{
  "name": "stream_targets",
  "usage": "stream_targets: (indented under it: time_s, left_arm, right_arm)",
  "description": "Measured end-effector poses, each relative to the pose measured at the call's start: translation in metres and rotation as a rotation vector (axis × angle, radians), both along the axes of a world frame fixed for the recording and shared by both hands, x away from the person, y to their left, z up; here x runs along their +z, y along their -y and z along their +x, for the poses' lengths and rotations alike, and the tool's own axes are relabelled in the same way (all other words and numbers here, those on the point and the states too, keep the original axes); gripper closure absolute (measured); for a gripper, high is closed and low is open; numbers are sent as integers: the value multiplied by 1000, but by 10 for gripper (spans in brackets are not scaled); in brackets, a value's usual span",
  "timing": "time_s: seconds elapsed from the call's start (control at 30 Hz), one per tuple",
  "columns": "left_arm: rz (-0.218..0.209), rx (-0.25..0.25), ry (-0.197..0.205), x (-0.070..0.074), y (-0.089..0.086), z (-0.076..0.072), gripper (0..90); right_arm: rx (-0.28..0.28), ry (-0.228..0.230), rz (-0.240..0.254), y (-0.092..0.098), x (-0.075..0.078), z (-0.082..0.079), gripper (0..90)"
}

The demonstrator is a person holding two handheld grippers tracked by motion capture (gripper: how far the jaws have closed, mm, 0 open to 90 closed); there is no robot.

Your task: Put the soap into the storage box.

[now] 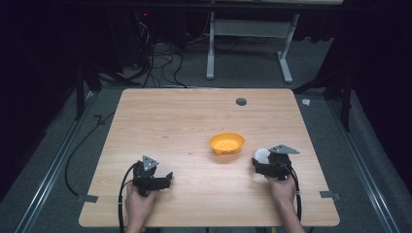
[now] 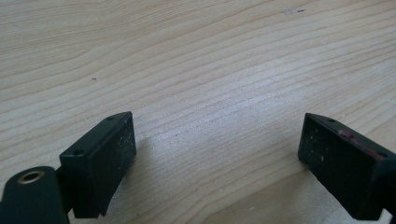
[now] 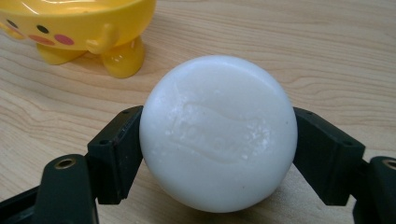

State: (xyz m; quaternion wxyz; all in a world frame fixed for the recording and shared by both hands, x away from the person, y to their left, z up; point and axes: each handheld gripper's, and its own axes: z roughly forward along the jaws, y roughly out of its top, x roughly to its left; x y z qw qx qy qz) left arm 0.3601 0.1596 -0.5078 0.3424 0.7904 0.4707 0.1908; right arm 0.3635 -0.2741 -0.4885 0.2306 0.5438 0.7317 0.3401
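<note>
Step in hand, as I read it: carry phase. The right gripper [image 1: 265,162] has its jaws pinching a white round soap bar [image 3: 218,133] at both sides, w/ the bar just beside the yellow bowl [image 1: 227,143], on the bowl's right and nearer the person. Likely aim is dropping the soap into that bowl.

Next move calls for: lift enough to clear the bowl's rim, shift over its middle, then spread the jaws. Bowl looks light and sits on small feet, so a knock on the rim could tip or slide it.

Left gripper [image 1: 156,181] rests on the wooden surface [image 1: 170,121], well left of the bowl, jaws spread wide w/ nothing between them.

View diffs: the right gripper view shows the bowl's duck-like face w/ pink cheeks, its stubby feet, and a faint embossed mark on the soap; the high view gives only a plain yellow dish and a white blob. The high view alone gives the layout, i.e. both grippers vs. the bowl. The left gripper view [image 2: 210,149] adds bare wood grain btw. its jaws.
</note>
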Motion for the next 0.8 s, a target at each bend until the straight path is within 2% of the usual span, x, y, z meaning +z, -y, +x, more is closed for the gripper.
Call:
stream_targets:
  time_s: [0.2,0.53,0.8]
  left_arm:
    - [0,0,0,0,0,0,115]
    - [-1,0,0,0,0,0,115]
    - [0,0,0,0,0,0,115]
  right_arm:
    - [18,18,1,-3,9,-1,238]
    - [26,19,24,-3,12,-1,239]
    - [55,45,24,-9,25,-3,239]
